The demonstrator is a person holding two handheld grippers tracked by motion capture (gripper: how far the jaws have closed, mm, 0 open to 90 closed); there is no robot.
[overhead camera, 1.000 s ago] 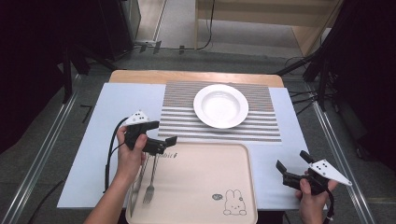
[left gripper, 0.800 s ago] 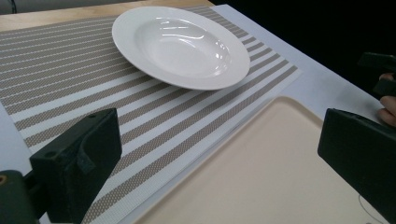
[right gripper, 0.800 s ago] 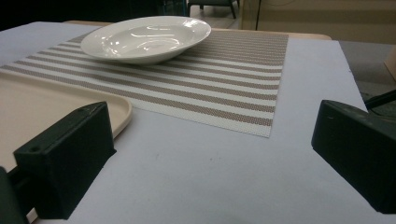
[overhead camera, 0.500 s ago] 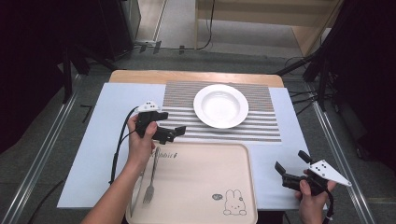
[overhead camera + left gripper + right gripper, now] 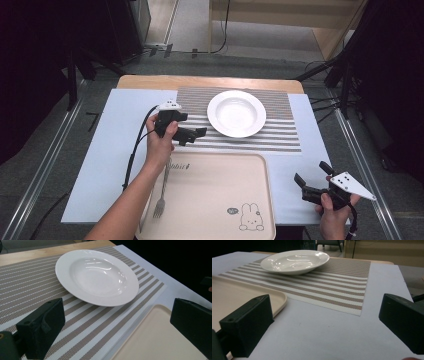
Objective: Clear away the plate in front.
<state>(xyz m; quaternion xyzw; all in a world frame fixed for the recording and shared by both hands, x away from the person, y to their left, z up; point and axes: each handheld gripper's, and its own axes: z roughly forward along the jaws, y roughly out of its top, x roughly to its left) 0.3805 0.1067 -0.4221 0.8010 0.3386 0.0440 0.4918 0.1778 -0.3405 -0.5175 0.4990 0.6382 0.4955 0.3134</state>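
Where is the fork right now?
In the high view, the fork lies on the beige tray's left side, beside the person's left forearm, prongs toward the person.

The plate (image 5: pixel 97 277) looks like glazed white ceramic, smooth and glossy, with bright highlights in its bowl. The mat (image 5: pixel 30 282) under it is a coarse woven fabric, matt, in tan and white stripes. The tray (image 5: pixel 232 297) is smooth beige plastic with a dull sheen. The fork (image 5: pixel 162 197) is shiny metal. The sheet (image 5: pixel 332 335) is plain, matt and pale. The tabletop (image 5: pixel 150 81) edge is light wood. Each tool's jaws are matt black plastic.
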